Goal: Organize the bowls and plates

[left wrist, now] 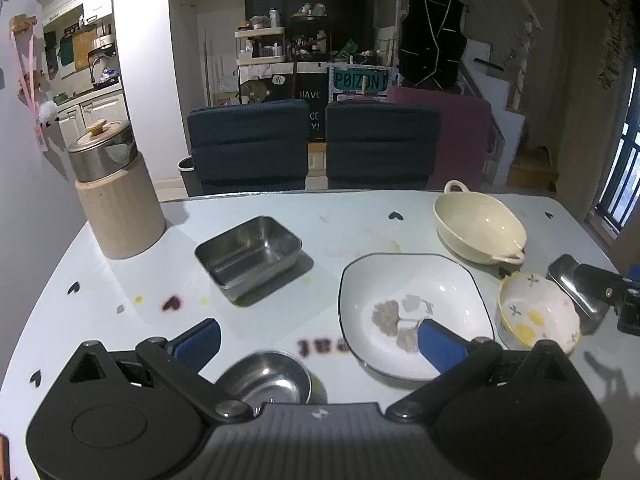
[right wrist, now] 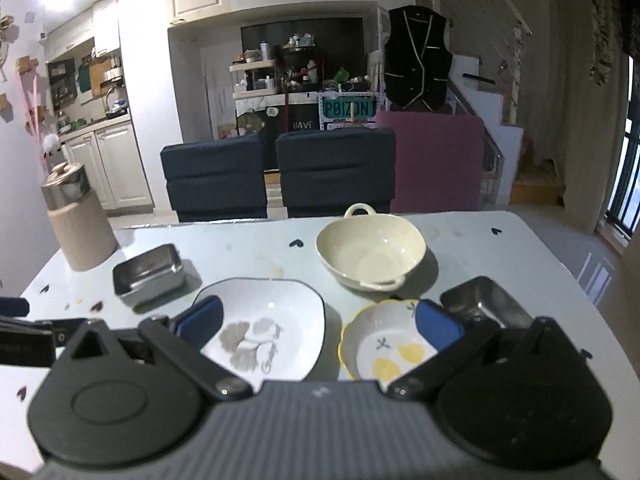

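Note:
A white square plate [left wrist: 416, 304] [right wrist: 276, 320] with a grey leaf print lies near the table's front. Right of it sits a small flowered bowl [left wrist: 536, 312] [right wrist: 384, 344] with a yellow rim. Behind them stands a cream two-handled bowl [left wrist: 478, 226] [right wrist: 370, 254]. A steel rectangular tray [left wrist: 248, 256] [right wrist: 148, 274] rests at the left, another steel tray [left wrist: 576, 284] [right wrist: 484, 304] at the right. A small round steel bowl [left wrist: 266, 378] lies under my left gripper [left wrist: 320, 338], which is open above the table. My right gripper [right wrist: 318, 322] is open above the plate and flowered bowl.
A beige canister [left wrist: 116, 196] [right wrist: 78, 228] with a steel lid stands at the table's [left wrist: 320, 216] back left. Two dark blue chairs [left wrist: 312, 146] [right wrist: 276, 174] face the far edge. The right gripper's black body [left wrist: 616, 292] shows at the right, the left gripper's [right wrist: 24, 332] at the left.

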